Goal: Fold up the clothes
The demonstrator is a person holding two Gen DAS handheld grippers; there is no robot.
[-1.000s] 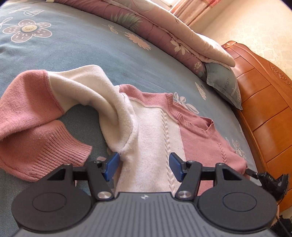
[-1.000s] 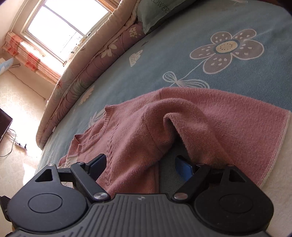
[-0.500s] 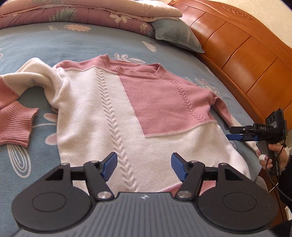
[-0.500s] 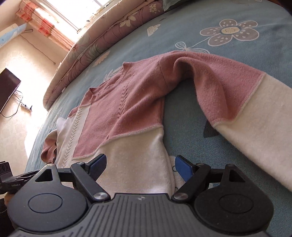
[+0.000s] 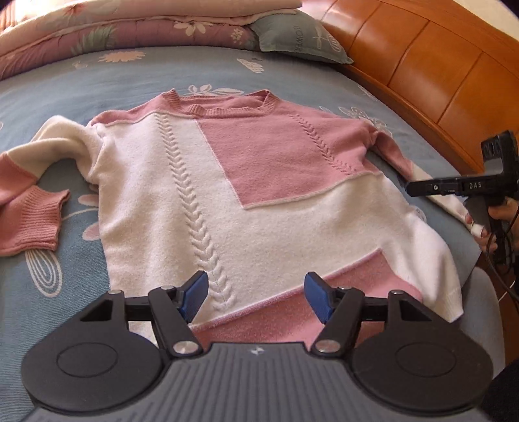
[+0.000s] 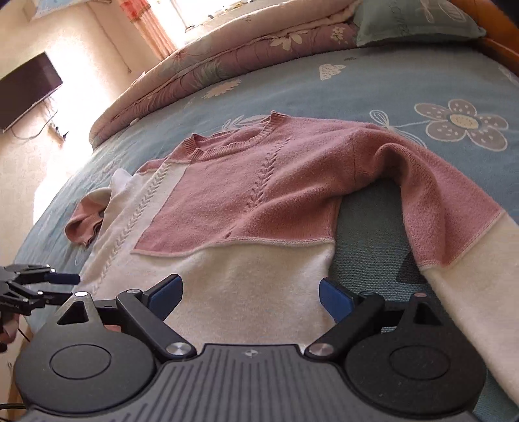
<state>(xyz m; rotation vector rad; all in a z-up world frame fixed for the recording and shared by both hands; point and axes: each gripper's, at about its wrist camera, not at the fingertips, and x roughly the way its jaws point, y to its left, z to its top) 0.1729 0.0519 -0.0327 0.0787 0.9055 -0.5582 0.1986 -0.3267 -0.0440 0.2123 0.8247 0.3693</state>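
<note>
Pink-and-white sweater (image 5: pixel 246 194) is spread flat, front up, on the blue floral bedsheet (image 5: pixel 97 78), neckline at 12 o'clock. Left gripper (image 5: pixel 256 293) is held over the hem, released, nothing grasped. Right gripper (image 6: pixel 251 293) is opening, nothing between jaws, over the hem's 3 o'clock corner.

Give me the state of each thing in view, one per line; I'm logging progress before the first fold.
sweater: spread flat, front up, not yet folded.
left sleeve: bent, cuff lying beside the body.
right sleeve: stretched out to the side, arched off the bed.
left gripper: open, nothing between the jaws.
right gripper: jaws opening, nothing gripped.
quilt: folded at the bedhead.
</note>
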